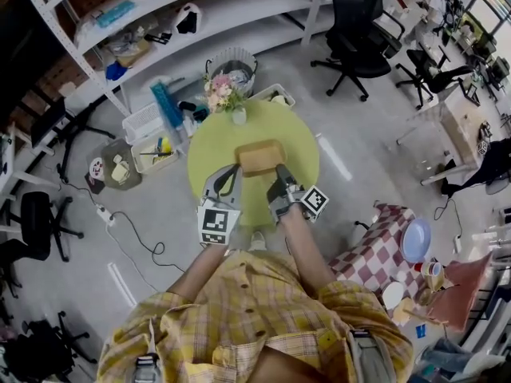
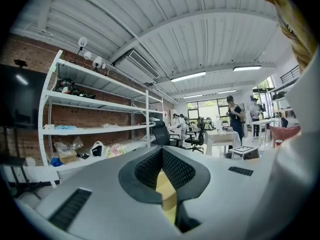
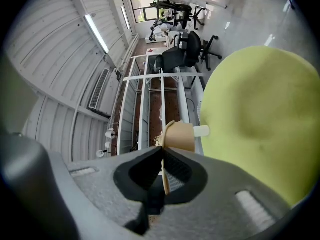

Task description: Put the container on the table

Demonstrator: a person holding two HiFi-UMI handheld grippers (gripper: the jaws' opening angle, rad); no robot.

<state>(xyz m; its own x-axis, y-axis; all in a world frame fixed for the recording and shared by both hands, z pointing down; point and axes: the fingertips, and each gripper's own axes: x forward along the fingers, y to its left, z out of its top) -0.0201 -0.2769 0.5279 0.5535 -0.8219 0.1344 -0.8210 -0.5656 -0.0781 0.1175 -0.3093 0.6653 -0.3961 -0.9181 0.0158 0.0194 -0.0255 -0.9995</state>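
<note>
Container, a tan box, hangs between the two tools just in front of the person. The left tool is clamped on its left edge and the right tool is pinched together on its thin right rim. It is over the middle of the round lime-green counter, though whether it touches the top cannot be made out; at the counter's far edge stands a vase of flowers, with white shelving beyond.

Bright even light, ceiling strip lights on, fisheye-warped edges, dark corners, blurred foreground
</note>
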